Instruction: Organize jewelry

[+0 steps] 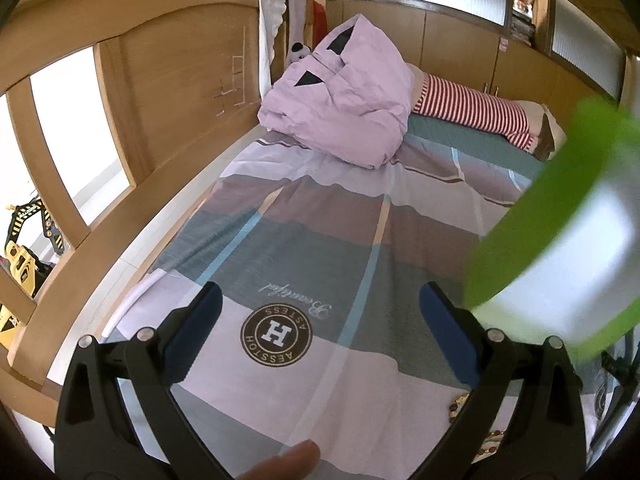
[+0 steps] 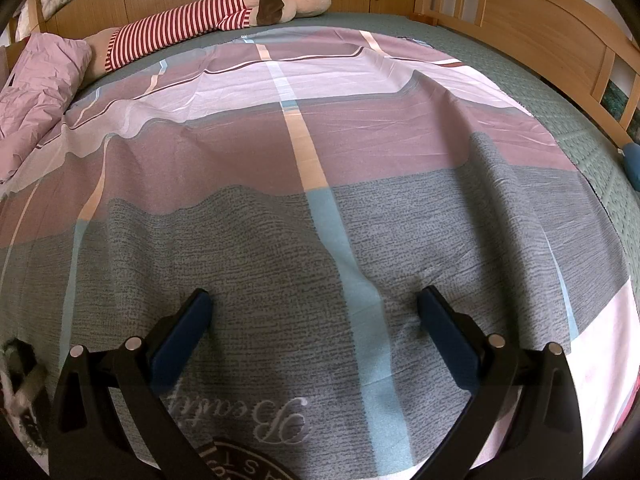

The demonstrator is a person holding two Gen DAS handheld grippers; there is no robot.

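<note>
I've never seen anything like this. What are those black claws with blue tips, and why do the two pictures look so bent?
Each picture comes from a wide-angle camera fixed on a hand-held gripper, which bends the view. One shows the left gripper, the other the right gripper. Both are open and hold nothing. Below them lies a patterned bedsheet on a bed. Some beads, probably the jewelry, peek out beside the left gripper's arm. A blurred green-and-white object is close to that camera; I cannot tell what it is. A striped plush toy lies further back.

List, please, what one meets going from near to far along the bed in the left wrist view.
Left gripper → round H logo on the patchwork sheet → crumpled lilac duvet → wooden cabinets.
</note>
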